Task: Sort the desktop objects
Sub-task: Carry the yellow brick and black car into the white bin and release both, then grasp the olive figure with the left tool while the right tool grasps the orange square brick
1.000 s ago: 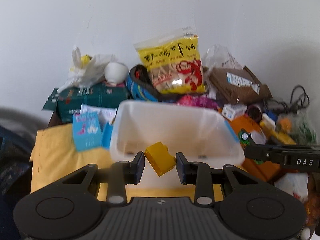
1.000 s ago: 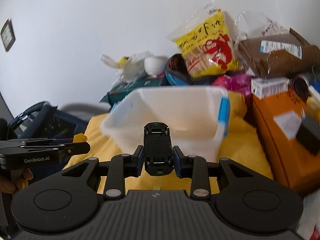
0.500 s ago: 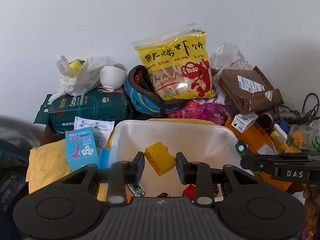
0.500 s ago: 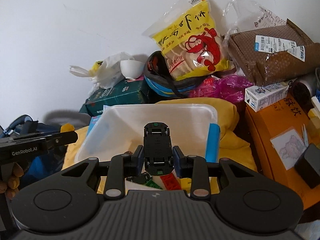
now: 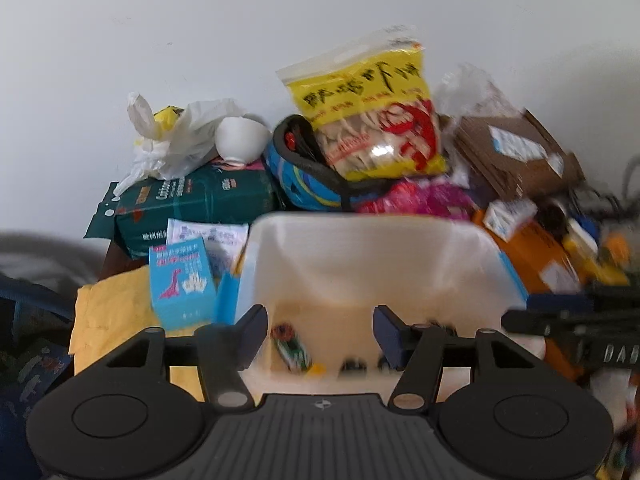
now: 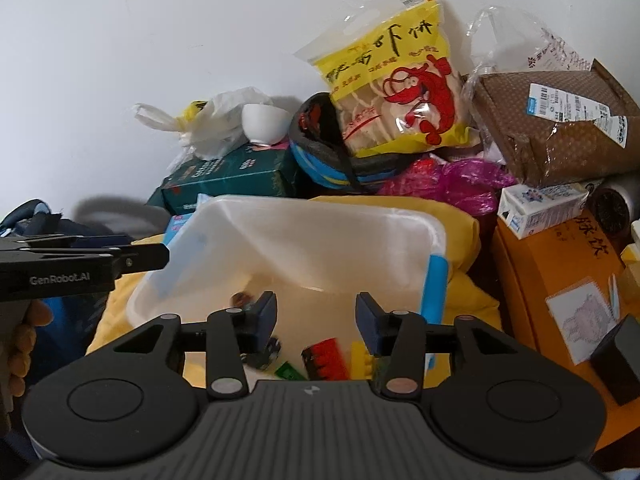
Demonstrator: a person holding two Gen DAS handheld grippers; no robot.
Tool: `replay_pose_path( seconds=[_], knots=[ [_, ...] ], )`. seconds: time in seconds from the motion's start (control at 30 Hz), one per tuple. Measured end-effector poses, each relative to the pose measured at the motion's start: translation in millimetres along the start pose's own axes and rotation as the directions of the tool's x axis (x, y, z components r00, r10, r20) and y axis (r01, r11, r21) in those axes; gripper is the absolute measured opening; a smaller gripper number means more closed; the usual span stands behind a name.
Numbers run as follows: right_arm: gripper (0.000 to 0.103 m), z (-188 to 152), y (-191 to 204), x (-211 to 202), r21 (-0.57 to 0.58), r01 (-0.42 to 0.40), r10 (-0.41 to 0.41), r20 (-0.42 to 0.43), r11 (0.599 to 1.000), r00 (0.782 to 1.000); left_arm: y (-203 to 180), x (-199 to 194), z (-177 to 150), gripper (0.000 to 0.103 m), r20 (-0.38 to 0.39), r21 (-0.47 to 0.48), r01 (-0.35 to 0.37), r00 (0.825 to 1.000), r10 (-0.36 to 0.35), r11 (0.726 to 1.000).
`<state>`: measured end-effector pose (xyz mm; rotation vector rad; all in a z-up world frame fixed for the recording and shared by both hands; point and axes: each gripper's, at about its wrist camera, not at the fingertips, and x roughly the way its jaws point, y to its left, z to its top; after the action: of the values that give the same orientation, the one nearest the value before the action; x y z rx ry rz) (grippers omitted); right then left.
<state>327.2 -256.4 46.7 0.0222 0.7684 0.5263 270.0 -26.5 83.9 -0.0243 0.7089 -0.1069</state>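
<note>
A white plastic bin (image 5: 360, 248) (image 6: 304, 236) sits on a yellow cloth in front of both grippers. My left gripper (image 5: 320, 332) is open and empty over the bin's near side. My right gripper (image 6: 316, 320) is open and empty over the same bin. Inside the bin lie small toys: a green toy car (image 5: 292, 346), a red brick (image 6: 324, 358), a yellow brick (image 6: 360, 360) and a dark toy car (image 6: 264, 354). The left gripper also shows at the left of the right wrist view (image 6: 80, 264).
A cluttered pile stands behind the bin: a yellow snack bag (image 6: 400, 88), a green box (image 5: 192, 204), a white bowl (image 6: 264, 122), a brown parcel (image 6: 556, 124), pink plastic (image 6: 452, 184). An orange box (image 6: 560, 280) is on the right, a blue card box (image 5: 180, 284) on the left.
Both grippers have opened over the bin. The yellow brick has left the left gripper and the black toy car has left the right gripper; both views have dipped slightly.
</note>
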Motion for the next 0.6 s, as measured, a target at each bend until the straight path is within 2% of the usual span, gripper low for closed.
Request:
replay_pose_path(
  seconds=[0.13,0.23,0.37,0.43,0.5,0.6],
  knots=[
    [0.052,-28,6,-19,-0.030,-0.030,0.030,0.013,0.999,0.999,-7,-29,-65,0.062,0.002,0.036,0.031,1.000,-0.031,0.999],
    [0.055,-71,8,-31,-0.080,-0.029,0.029,-0.001,0.996,1.000,-15,-44,-120,0.062,-0.035,0.030,0.049,0.998,-0.048,0.998],
    [0.055,-136,7,-33,-0.123,-0.006,-0.004,-0.078,0.992,0.997,-30,-60,-188,0.062,-0.096,0.054,0.090,0.992,-0.084,0.994],
    [0.055,-161,12,-36,-0.136,-0.027,0.013,-0.103,0.990,0.995,-37,-64,-210,0.062,-0.128,0.063,0.106,0.987,-0.098,0.992],
    [0.055,-184,23,-39,-0.160,-0.050,0.029,-0.127,0.986,0.992,-45,-66,-227,0.062,-0.169,0.065,0.153,0.976,-0.140,0.986],
    [0.054,-205,33,-43,-0.173,-0.067,0.043,-0.137,0.983,0.990,-56,-64,-238,0.062,-0.168,0.075,0.165,0.974,-0.151,0.984]
  ],
)
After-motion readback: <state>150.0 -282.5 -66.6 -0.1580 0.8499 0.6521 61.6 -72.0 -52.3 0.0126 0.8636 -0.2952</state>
